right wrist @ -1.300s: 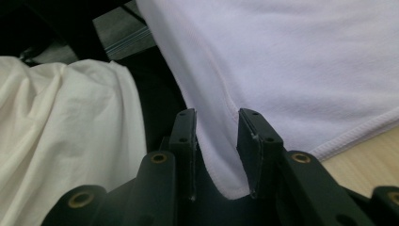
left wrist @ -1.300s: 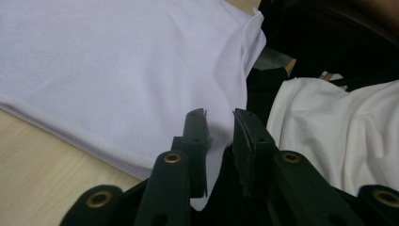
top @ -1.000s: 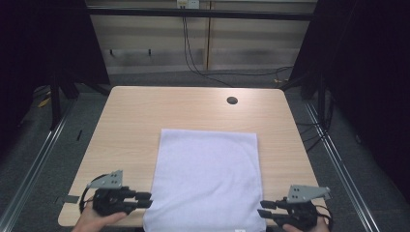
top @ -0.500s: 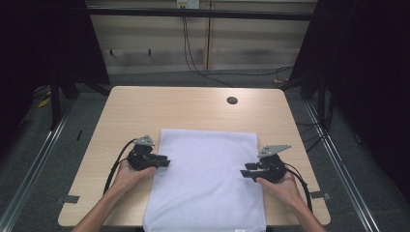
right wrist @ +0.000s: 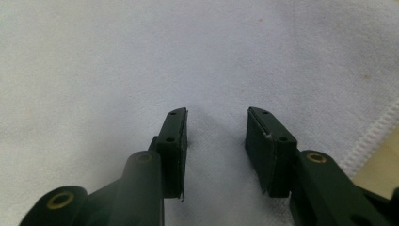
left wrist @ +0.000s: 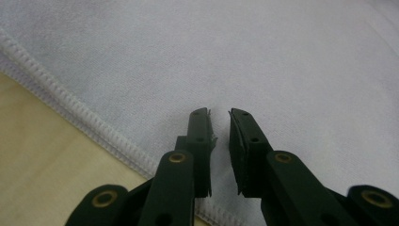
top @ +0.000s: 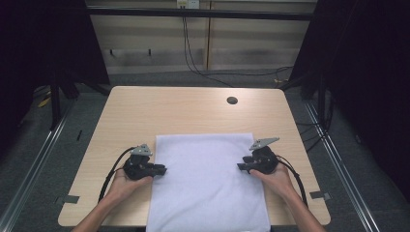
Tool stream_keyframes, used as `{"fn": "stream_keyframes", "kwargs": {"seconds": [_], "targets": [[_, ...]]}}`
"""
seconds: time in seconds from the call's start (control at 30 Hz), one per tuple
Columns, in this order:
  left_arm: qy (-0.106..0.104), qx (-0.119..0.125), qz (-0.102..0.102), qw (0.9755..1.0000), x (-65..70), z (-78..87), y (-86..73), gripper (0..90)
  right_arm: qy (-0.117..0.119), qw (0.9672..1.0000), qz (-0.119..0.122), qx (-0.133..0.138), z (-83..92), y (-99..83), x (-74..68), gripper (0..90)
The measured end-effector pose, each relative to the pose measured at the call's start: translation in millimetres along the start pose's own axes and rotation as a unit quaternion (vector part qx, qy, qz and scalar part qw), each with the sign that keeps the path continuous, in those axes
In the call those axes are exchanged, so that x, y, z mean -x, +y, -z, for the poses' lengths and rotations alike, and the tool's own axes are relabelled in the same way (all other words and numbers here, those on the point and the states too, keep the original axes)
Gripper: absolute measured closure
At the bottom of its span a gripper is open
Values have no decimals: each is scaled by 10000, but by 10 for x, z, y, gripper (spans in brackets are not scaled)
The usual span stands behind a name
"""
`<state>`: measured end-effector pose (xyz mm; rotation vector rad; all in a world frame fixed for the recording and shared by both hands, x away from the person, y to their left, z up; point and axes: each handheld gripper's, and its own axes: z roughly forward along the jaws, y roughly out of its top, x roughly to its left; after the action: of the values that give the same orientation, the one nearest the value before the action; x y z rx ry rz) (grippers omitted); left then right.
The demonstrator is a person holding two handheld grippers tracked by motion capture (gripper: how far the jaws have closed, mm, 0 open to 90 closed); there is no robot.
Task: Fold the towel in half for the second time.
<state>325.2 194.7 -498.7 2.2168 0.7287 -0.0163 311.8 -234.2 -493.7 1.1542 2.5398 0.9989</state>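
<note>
Since a moment ago we have brought both hands up from the near corners to the middle of the white towel [top: 210, 181], which lies flat on the worktop [top: 183, 111] with its near end hanging over the edge — likely lining up a fold. The left claw [left wrist: 219, 123] sits over the towel's left hem, its jaws just closing to a narrow gap with nothing pinched yet. The right claw [right wrist: 216, 127], just opening, hovers released above the cloth near the right hem.
</note>
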Motion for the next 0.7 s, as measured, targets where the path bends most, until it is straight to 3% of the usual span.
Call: {"fn": "stream_keyframes", "kwargs": {"seconds": [0.1,0.37,0.47,0.5,0.57,0.63,0.7], "targets": [[-55,-72,-159,9998,121,54,-75,780,89,10000,14,5,35,-57,-72,598],[-429,-232,-145,9987,368,159,-226,719,323,9990,237,-202,213,-242,-302,599],[-461,-219,-272,9983,428,179,-210,692,369,9988,241,-189,288,-338,-378,574],[-461,-160,-237,9985,409,199,-184,685,373,9988,252,-202,308,-358,-401,567],[-263,55,-213,9994,337,243,-117,654,326,9989,300,-134,336,-359,-419,562],[-143,247,-102,9995,216,281,-46,639,307,9992,243,57,381,-312,-354,563],[-6,358,-36,9994,79,293,7,632,101,9994,202,255,424,-239,-221,568]]}}
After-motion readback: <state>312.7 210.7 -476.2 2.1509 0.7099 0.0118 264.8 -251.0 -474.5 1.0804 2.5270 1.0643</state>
